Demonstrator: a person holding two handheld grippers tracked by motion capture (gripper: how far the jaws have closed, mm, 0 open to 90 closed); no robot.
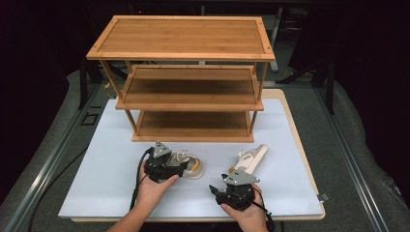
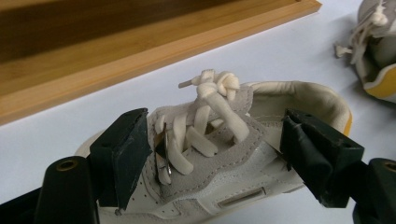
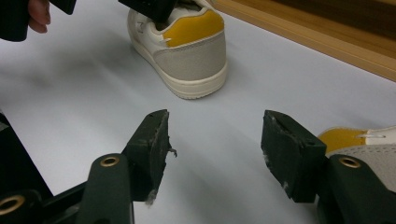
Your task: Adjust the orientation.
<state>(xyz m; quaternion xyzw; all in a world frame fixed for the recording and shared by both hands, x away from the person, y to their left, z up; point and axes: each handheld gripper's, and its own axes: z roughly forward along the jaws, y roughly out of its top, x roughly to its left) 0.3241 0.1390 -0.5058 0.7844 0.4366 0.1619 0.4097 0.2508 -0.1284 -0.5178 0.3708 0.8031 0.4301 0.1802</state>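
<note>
In the high view the left gripper [image 1: 183,166] sits over a pale sneaker [image 1: 193,166] standing on the white mat [image 1: 96,179] just in front of the wooden rack [image 1: 193,135], while the right gripper [image 1: 217,189] waits near a second sneaker [image 1: 251,157] lying on its side. In the left gripper view the jaws stand wide, straddling the laced throat [image 2: 205,126], and seem not to press it, though the left pad's contact is hard to judge. The shoe looks light, soft in the upper and stiffer at the sole; the padded collar [image 2: 299,95] should give a firmer hold than the laces. In the right gripper view the jaws gape empty over the mat, behind the yellow-tabbed heel [image 3: 191,42].
</note>
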